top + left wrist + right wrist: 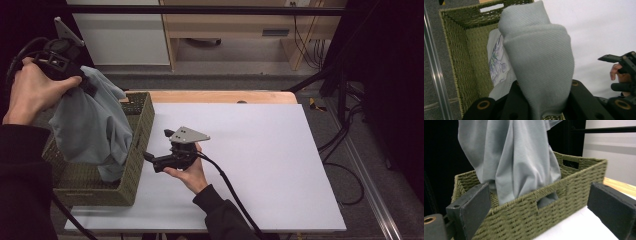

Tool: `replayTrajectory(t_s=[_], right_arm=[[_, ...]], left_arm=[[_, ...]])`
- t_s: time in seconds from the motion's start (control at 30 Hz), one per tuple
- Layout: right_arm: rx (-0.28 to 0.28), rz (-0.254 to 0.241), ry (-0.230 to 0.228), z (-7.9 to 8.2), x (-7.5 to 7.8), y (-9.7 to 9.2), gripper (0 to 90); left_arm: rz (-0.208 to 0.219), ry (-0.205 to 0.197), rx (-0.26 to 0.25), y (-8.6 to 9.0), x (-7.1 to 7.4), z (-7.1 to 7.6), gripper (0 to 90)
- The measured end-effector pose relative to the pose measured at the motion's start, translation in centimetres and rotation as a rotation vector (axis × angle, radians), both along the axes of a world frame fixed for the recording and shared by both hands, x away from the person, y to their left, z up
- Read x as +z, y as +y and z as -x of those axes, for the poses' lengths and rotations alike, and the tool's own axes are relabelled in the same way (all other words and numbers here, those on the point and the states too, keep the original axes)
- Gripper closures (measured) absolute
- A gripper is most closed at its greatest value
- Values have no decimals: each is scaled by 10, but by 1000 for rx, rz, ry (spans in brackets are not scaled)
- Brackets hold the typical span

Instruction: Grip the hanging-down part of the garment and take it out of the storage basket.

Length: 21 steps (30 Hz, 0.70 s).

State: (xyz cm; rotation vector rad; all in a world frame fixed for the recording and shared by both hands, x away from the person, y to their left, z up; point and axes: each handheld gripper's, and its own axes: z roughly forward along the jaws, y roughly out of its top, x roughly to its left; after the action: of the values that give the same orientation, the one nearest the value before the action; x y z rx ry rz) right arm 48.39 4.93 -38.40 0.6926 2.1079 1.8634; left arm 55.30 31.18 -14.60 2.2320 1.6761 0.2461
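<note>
A grey cloth hangs from my left gripper, which is shut on its top and held up above a green woven basket. The cloth's lower end drapes down into the basket. In the left gripper view the cloth bunches between the jaws of the left gripper, with the basket below. My right gripper sits low over the table beside the basket's right wall, jaws open and empty. In the right gripper view that gripper faces the basket wall and the cloth.
A second, printed cloth lies inside the basket. The basket stands at the left end of a white board on a wooden table. Cables and black stand legs lie off to the right; cabinets stand behind.
</note>
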Motion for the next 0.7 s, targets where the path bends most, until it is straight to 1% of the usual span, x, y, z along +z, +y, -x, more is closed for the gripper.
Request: replayTrajectory(t_s=[0.03, 0.07, 0.1, 0.13, 0.27, 0.3, 0.33, 0.37, 0.43, 0.5, 0.53, 0.57, 0.6, 0.63, 0.67, 0.7], right_arm=[[6, -5, 6, 0, 1, 5, 54], [8, -1, 0, -2, 1, 9, 56], [8, -1, 0, -2, 1, 9, 56], [17, -5, 8, -3, 1, 18, 57], [33, 2, -1, -6, 1, 35, 63], [33, 2, -1, -6, 1, 35, 63], [35, 1, 12, -7, 1, 42, 70], [34, 0, 12, -8, 0, 46, 71], [37, -1, 16, -8, -1, 49, 73], [39, 13, 15, -11, -4, 57, 75], [35, 20, 26, -11, -5, 58, 76], [34, 24, 11, -12, -6, 60, 77], [31, 28, 9, -14, -7, 62, 78], [31, 28, 9, -14, -7, 62, 78], [28, 30, 22, -16, -7, 64, 78], [27, 31, 15, -18, -8, 66, 78]], left_arm=[[0, 0, 0, 1, 0, 0, 798], [1, -2, 0, 1, 0, 0, 798], [1, -2, 0, 1, 0, 0, 798], [2, -1, 0, 2, 0, 0, 798], [4, -1, -3, 1, -1, 0, 798], [4, 3, -3, 1, -1, 0, 798], [5, 4, -3, 2, -1, 0, 798], [6, 5, -4, 2, -2, 0, 798], [6, 4, -4, 2, -2, 0, 797], [5, 6, -2, 2, -2, 0, 798], [6, 6, -7, 2, -2, 0, 797], [6, 6, -7, 2, -2, 0, 797], [5, 5, -5, 2, -2, 0, 798], [5, 4, -5, 2, -2, 0, 798], [3, 5, -6, 2, -2, 0, 798], [3, 5, -6, 2, -2, 0, 797]])
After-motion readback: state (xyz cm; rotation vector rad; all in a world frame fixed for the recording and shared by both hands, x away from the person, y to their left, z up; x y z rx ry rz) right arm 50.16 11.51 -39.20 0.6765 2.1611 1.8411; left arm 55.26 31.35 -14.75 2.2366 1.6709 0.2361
